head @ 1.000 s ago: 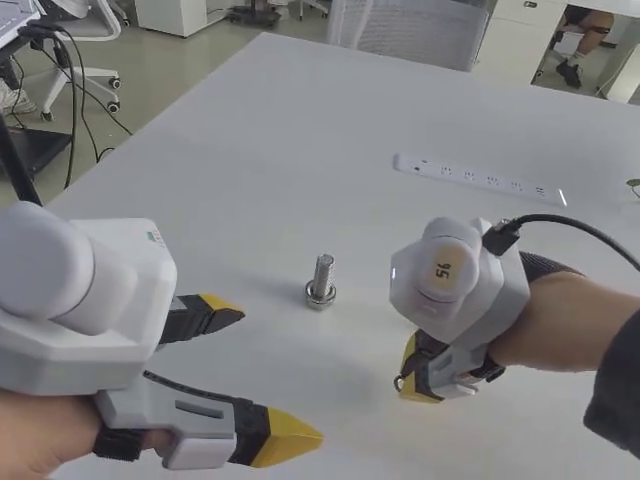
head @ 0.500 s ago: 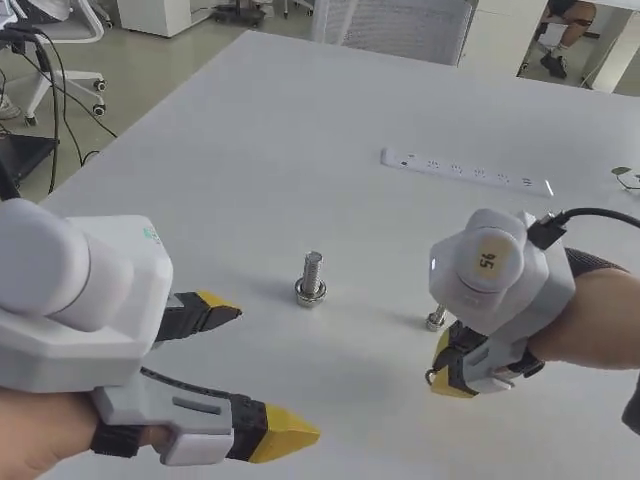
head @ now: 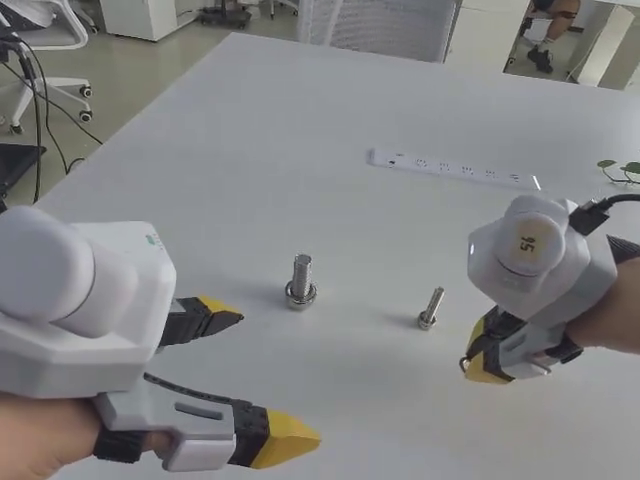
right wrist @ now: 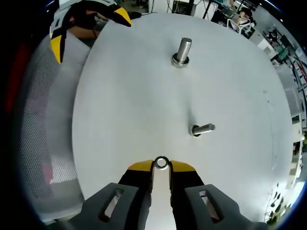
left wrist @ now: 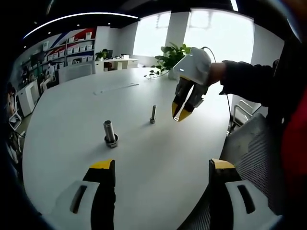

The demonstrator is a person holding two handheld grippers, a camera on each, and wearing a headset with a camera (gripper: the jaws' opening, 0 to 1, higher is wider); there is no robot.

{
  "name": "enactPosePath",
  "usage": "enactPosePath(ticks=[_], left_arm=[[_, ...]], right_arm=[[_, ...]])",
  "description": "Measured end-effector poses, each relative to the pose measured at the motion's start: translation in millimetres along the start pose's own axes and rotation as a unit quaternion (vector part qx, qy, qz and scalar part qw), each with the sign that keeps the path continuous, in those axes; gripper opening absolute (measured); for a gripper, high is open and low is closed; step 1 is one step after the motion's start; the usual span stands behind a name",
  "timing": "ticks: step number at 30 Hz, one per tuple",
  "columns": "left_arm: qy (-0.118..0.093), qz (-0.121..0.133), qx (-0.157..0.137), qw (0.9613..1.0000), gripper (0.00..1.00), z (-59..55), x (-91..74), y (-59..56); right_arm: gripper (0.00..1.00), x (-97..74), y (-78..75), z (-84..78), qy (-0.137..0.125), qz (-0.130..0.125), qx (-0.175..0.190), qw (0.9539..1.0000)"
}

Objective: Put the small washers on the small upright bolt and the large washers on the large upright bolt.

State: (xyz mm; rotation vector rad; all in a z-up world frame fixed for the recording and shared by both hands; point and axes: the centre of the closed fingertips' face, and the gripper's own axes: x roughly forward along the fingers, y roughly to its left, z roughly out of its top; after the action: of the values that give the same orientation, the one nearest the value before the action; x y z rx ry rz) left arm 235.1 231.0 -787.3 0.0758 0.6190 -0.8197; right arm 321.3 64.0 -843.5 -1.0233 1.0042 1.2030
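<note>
Right tool (head: 482, 362), washer (right wrist: 161, 163) rightward, small bolt (head: 431, 307) upright

Smooth matt white top, faint sheen: table (head: 300, 130). Bare grey metal, threaded, dull shine: large bolt (head: 301, 279), small bolt (head: 431, 307). Bright polished metal: washer (right wrist: 161, 158). Smooth satin white plastic shells on left gripper (head: 268, 375) and right gripper (head: 480, 368); jaws matt black, yellow tips. White plastic: power strip (head: 450, 168).
</note>
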Motion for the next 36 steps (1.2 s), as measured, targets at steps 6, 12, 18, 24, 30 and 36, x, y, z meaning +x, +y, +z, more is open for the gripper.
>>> enactPosePath(ticks=[6,12,18,24,30,36], left_arm=[[0.001,-0.001,0.002,1.0,0.79,0.1,0.9,-0.8],[0.001,-0.001,0.001,1.0,0.79,-0.7,0.5,-0.5],[0.0,0.0,0.001,1.0,0.79,-0.7,-0.1,0.0],[-0.001,0.0,0.0,1.0,0.79,-0.7,-0.5,-0.1],[-0.002,0.003,-0.002,1.0,0.79,-1.0,-1.3,0.8],[-0.002,0.005,-0.003,1.0,0.79,-1.7,-1.9,1.7]], right_arm=[[0.14,-13.3,-11.7,2.2,-0.002,-0.016,0.0,0.9999],[0.14,-21.5,-15.3,8.8,-0.002,-0.024,-0.009,0.9997],[0.14,-32.1,-23.3,20.9,-0.006,-0.037,-0.021,0.9991],[0.14,-37.1,-33.2,34.7,-0.01,-0.045,-0.037,0.9983],[0.14,-35.6,-43.3,47.6,-0.008,-0.046,-0.057,0.9973],[0.14,-31.5,-46.1,52.1,-0.001,-0.039,-0.068,0.9969]])
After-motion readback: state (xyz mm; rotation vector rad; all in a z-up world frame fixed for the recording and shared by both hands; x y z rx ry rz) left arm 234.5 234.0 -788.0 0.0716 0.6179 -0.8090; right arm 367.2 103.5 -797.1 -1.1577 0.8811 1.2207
